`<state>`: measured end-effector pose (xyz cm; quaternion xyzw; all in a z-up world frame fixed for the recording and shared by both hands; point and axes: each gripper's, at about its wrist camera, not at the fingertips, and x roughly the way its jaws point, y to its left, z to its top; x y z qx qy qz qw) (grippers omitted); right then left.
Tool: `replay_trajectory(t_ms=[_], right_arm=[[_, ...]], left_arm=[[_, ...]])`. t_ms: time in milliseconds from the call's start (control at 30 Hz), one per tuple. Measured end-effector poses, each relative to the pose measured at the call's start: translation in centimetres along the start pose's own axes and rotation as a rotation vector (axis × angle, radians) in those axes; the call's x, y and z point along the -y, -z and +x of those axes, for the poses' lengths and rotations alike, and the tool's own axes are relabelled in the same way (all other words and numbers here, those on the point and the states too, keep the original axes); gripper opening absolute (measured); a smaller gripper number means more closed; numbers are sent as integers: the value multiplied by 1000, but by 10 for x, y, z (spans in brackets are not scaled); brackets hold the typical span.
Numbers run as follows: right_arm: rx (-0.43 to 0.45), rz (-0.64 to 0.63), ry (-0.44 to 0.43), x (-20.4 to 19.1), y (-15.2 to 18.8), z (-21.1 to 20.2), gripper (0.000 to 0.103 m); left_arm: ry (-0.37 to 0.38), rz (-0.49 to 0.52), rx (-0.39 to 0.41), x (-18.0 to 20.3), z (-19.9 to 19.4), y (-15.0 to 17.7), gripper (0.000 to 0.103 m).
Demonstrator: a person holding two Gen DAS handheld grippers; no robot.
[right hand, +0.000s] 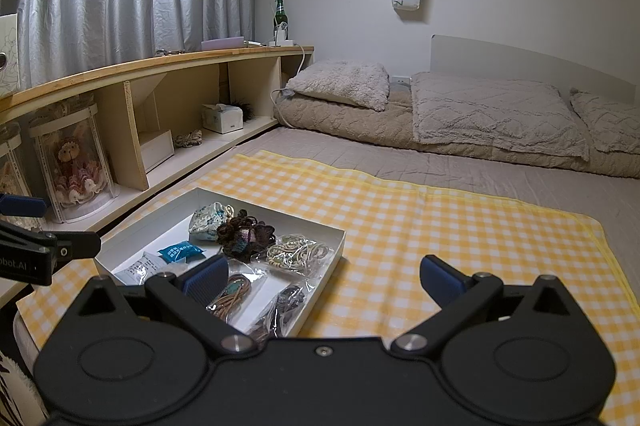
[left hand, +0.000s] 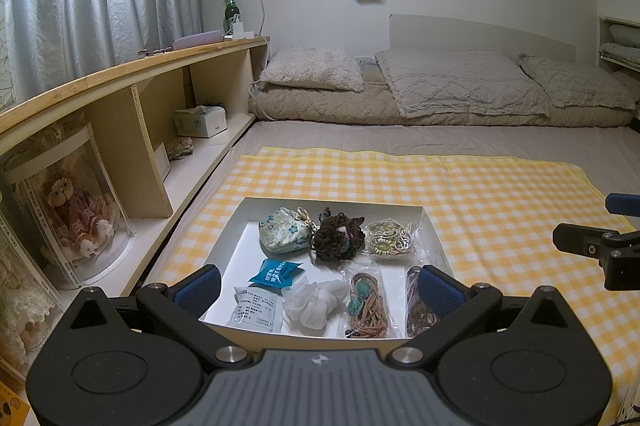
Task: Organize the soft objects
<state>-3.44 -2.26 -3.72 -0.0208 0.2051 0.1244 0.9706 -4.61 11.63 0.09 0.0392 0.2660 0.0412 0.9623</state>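
A shallow white box (left hand: pixel 332 203) (right hand: pixel 328 232) lies on a yellow checked cloth (left hand: pixel 480 209) (right hand: pixel 440 226) on the bed. In it are a floral pouch (left hand: pixel 282 230) (right hand: pixel 206 220), a dark crocheted piece (left hand: pixel 338 236) (right hand: pixel 244 232), a white scrunchie (left hand: pixel 314 302), a blue packet (left hand: pixel 276 272) (right hand: pixel 180 250), a white packet (left hand: pixel 256 310), and bags of hair ties (left hand: pixel 388 238) (right hand: pixel 296 252). My left gripper (left hand: pixel 320 286) is open above the box's near end, empty. My right gripper (right hand: pixel 324 280) is open over the box's right edge, empty.
A low wooden shelf (left hand: pixel 132 113) (right hand: pixel 168 97) runs along the left with boxed dolls (left hand: pixel 76 209), a tissue box (left hand: pixel 200 121) and a green bottle (left hand: pixel 230 9). Pillows and folded bedding (left hand: pixel 460 85) lie at the bed's head. The right gripper's side shows in the left wrist view (left hand: pixel 600 242).
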Motion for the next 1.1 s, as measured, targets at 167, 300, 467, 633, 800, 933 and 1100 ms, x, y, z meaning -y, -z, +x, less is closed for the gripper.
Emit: replay_trajectory(t_ms=[167, 300, 467, 633, 800, 933, 1100], right_arm=[[1, -2, -1, 0, 0, 0, 103], [0, 0, 0, 0, 0, 0, 103], [0, -1, -1, 0, 0, 0, 103], [-1, -1, -3, 0, 0, 0, 103], [-1, -1, -3, 0, 0, 0, 103], [-1, -1, -3, 0, 0, 0, 103], [-1, 0, -3, 0, 0, 0, 103]], left_arm=[[0, -2, -1, 1, 0, 0, 103], [-1, -2, -1, 1, 0, 0, 103], [-1, -2, 0, 1, 0, -1, 103], [-2, -2, -1, 0, 0, 0, 103], [0, -7, -4, 0, 1, 1, 103], [-2, -9, -5, 0, 1, 3, 103], [0, -11, -4, 1, 1, 4, 103]])
